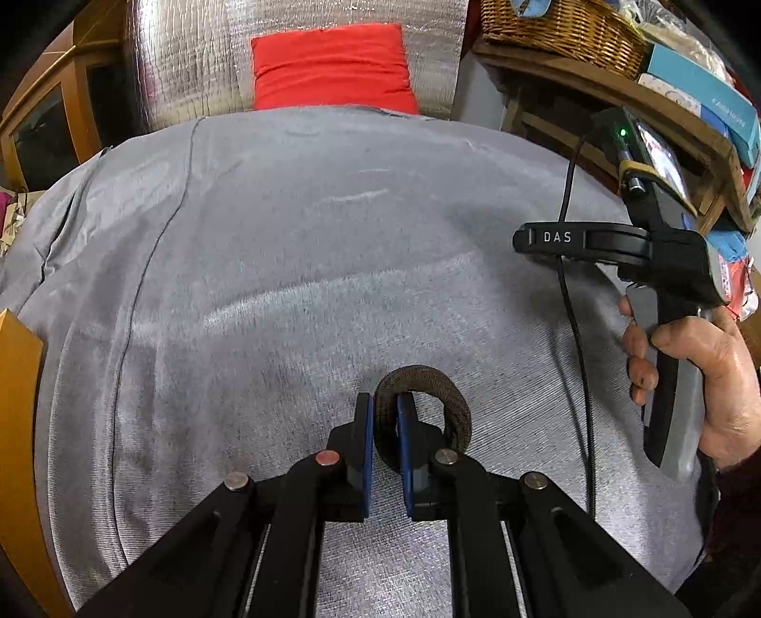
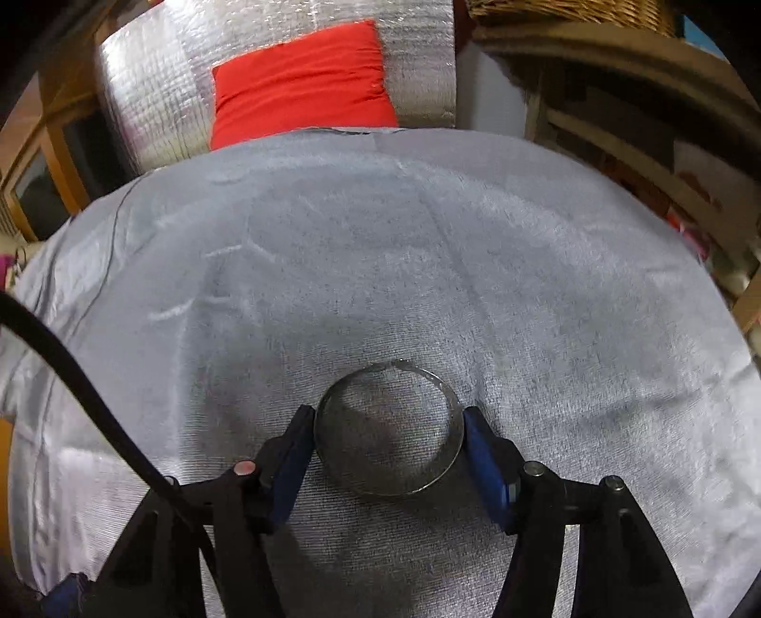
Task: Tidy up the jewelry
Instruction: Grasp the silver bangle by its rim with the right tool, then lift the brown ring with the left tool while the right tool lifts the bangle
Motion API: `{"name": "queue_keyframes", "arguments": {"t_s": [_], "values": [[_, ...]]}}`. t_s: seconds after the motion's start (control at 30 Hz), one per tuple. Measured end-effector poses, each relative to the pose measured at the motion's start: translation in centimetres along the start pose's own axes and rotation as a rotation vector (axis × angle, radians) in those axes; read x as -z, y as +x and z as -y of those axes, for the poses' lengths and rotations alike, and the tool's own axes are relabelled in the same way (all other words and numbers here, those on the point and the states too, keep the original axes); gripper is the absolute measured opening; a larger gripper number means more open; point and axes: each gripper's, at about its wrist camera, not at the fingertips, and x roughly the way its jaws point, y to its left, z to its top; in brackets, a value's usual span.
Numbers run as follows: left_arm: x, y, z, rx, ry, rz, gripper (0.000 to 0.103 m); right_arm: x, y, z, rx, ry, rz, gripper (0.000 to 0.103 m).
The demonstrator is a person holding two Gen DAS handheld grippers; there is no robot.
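Nearest in the left wrist view, the left gripper (image 1: pixel 384 428) is clenched on a dark woven bracelet (image 1: pixel 423 418): one side of the loop is pinched between the blue pads (image 1: pixel 365 451), and the rest of the ring curls out to the right around the right finger. It is at the near middle of the grey cloth (image 1: pixel 309 285) that covers the table.

In the right wrist view, the right gripper (image 2: pixel 389 439) grasps a thin metal bangle (image 2: pixel 387 430) across its width, one blue pad (image 2: pixel 482 456) touching each side of the ring. The bangle lies flat between them, also over the near middle of the cloth; whether it touches the fabric cannot be told.

Farther right in the left view, the person's right hand (image 1: pixel 708 380) holds the handle of the right gripper, with a black cable (image 1: pixel 578 356) hanging beside it.

At the far edge sits a red cushion (image 1: pixel 333 66) against silver foil sheeting (image 1: pixel 190 62). A wicker basket (image 1: pixel 556 28) stands on a wooden shelf (image 1: pixel 594 81) at the far right.
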Motion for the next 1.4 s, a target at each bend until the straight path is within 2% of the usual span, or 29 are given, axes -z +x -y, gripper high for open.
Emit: {"name": "queue_keyframes", "arguments": {"t_s": [0.27,0.73,0.93,1.07,1.13,1.17,1.23,1.27,1.3,1.4], "values": [[-0.3,0.8,0.3,-0.013,0.000,-0.009,0.010,0.1,-0.3,0.6,-0.026,0.010,0.015,0.064],[-0.2,2.0,0.2,-0.046,-0.014,-0.028,0.011,0.5,-1.6,1.7,-0.077,0.050,-0.019,0.064],[-0.1,2.2,0.1,-0.052,-0.011,-0.026,0.011,0.3,-3.0,2.0,-0.136,0.083,-0.012,0.064],[-0.2,2.3,-0.2,-0.048,-0.015,-0.030,0.013,0.3,-4.6,1.7,-0.221,0.095,-0.001,0.064],[-0.3,2.3,-0.4,-0.045,-0.023,-0.034,0.016,0.5,-5.6,1.1,-0.260,0.071,0.005,0.064],[-0.3,2.3,-0.5,-0.045,-0.026,-0.037,0.021,0.9,-6.2,0.6,-0.283,0.055,0.005,0.064],[-0.5,2.2,-1.0,-0.035,-0.045,-0.044,0.034,1.7,-7.1,-0.4,-0.328,0.020,-0.001,0.064],[-0.4,2.1,-1.2,-0.027,-0.055,-0.047,0.045,2.1,-7.4,-0.8,-0.343,0.005,-0.004,0.064],[-0.4,2.0,-1.4,-0.012,-0.067,-0.050,0.050,2.7,-7.8,-1.3,-0.361,-0.015,-0.011,0.064],[-0.3,1.5,-1.9,0.005,-0.080,-0.050,0.050,4.2,-8.6,-2.5,-0.374,-0.076,-0.026,0.064]]}}
